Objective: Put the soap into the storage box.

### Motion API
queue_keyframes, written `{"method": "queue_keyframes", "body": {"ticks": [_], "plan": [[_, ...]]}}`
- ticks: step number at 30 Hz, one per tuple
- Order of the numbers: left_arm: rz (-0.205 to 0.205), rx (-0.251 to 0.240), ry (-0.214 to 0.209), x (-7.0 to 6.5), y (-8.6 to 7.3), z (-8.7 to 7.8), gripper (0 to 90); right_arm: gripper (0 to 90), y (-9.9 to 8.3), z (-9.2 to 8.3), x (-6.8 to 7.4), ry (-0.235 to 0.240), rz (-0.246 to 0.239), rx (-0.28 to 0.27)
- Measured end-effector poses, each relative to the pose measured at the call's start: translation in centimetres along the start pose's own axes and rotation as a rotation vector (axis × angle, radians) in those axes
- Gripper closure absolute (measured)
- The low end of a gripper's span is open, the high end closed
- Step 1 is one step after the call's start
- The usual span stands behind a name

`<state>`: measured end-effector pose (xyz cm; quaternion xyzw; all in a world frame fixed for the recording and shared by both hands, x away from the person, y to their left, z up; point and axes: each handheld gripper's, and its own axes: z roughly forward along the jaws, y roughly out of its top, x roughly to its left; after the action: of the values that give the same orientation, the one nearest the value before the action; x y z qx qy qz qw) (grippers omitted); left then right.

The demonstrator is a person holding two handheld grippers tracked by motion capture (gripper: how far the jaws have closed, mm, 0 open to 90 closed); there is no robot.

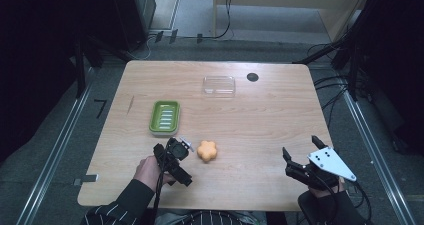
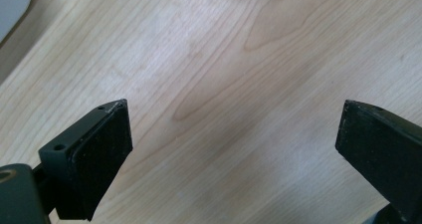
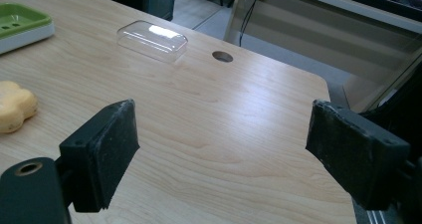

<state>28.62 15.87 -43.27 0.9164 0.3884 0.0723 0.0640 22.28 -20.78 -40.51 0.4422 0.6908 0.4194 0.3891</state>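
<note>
Light wood table on grey floor; dark surroundings; pale cabinet behind.

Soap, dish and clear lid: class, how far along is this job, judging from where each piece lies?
Nothing looks done. The soap lies bare on the table, apart from the dish and the lid. The left gripper is open beside the soap, the right gripper open and idle. Picking up, placing and covering probably remain.
</note>
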Motion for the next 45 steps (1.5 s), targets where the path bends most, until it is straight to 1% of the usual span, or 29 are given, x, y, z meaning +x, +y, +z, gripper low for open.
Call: {"method": "queue_keyframes", "body": {"ticks": [4, 6, 7, 9, 10, 13, 17, 21, 22, 24, 25, 27, 28, 29, 31, 32, 33, 35, 37, 40, 43, 45], "plan": [[0.008, -0.001, 0.001, -0.1, 0.8, 0.1, 1.4, 13.4, 0.0, 0.0, 0.0, 0.000, 0.000, 0.000], [0.010, -0.009, 0.002, -0.1, 1.1, 0.2, 1.5, 13.3, 0.0, 0.0, 0.0, 0.000, 0.000, 0.001], [0.018, -0.009, 0.006, -0.1, 1.3, 0.2, 1.5, 13.3, 0.0, 0.0, 0.0, 0.001, 0.000, 0.001], [0.016, -0.016, 0.005, -0.3, 1.6, 0.3, 1.5, 13.3, 0.0, 0.0, 0.0, 0.001, -0.001, 0.000], [0.023, -0.011, 0.003, -0.2, 1.8, 0.3, 1.5, 13.4, 0.0, 0.0, 0.0, 0.001, -0.001, 0.000], [0.019, -0.021, -0.004, -0.3, 2.2, 0.5, 1.9, 13.3, 0.0, 0.0, 0.0, 0.001, 0.000, 0.000], [0.026, -0.016, 0.003, -0.4, 3.0, 0.7, 2.7, 13.3, 0.0, 0.0, 0.0, 0.001, -0.001, 0.000], [0.042, -0.013, 0.000, -0.6, 3.8, 0.9, 3.7, 13.3, 0.0, 0.0, 0.0, 0.000, -0.001, -0.001], [0.036, -0.022, 0.000, -0.6, 4.0, 1.0, 3.8, 13.3, 0.0, 0.0, -0.1, 0.001, -0.001, -0.001], [0.044, -0.023, 0.004, -0.7, 4.5, 1.0, 4.7, 13.3, 0.0, 0.0, -0.1, 0.001, 0.000, -0.002], [0.040, -0.030, 0.002, -0.7, 4.7, 1.1, 4.9, 13.4, 0.0, 0.0, -0.1, 0.000, 0.002, -0.002], [0.048, -0.032, -0.004, -0.8, 5.2, 1.2, 5.4, 13.4, 0.0, 0.0, -0.1, 0.001, 0.002, -0.002], [0.048, -0.038, -0.001, -0.9, 5.4, 1.3, 6.3, 13.3, 0.0, 0.0, -0.1, 0.001, 0.002, -0.002], [0.056, -0.034, -0.004, -1.0, 5.6, 1.3, 7.1, 13.3, 0.0, 0.0, -0.1, 0.000, 0.004, -0.001], [0.055, -0.045, -0.005, -1.0, 6.0, 1.4, 9.4, 13.3, 0.0, 0.0, -0.1, 0.000, 0.005, 0.000], [0.057, -0.042, -0.007, -1.0, 6.2, 1.5, 10.6, 13.3, 0.0, 0.0, -0.1, 0.000, 0.006, 0.001], [0.051, -0.051, -0.016, -1.0, 6.3, 1.7, 11.5, 13.3, 0.0, 0.0, -0.1, -0.001, 0.006, 0.000], [0.059, -0.049, -0.004, -1.1, 6.6, 1.9, 13.1, 13.3, 0.0, 0.0, -0.1, -0.001, 0.005, 0.000], [0.065, -0.048, -0.010, -1.1, 6.8, 2.0, 13.6, 13.3, 0.0, 0.0, -0.1, 0.000, 0.005, 0.000], [0.086, -0.038, 0.009, -1.3, 7.1, 2.3, 17.1, 13.4, 0.0, 0.0, -0.1, 0.001, 0.005, 0.000], [0.099, -0.042, 0.019, -1.7, 7.3, 2.5, 21.7, 13.4, 0.0, 0.0, -0.1, -0.001, 0.005, 0.000], [0.106, -0.043, 0.038, -1.8, 7.4, 2.6, 24.6, 13.4, 0.0, 0.0, -0.1, 0.000, 0.006, 0.000]]}}
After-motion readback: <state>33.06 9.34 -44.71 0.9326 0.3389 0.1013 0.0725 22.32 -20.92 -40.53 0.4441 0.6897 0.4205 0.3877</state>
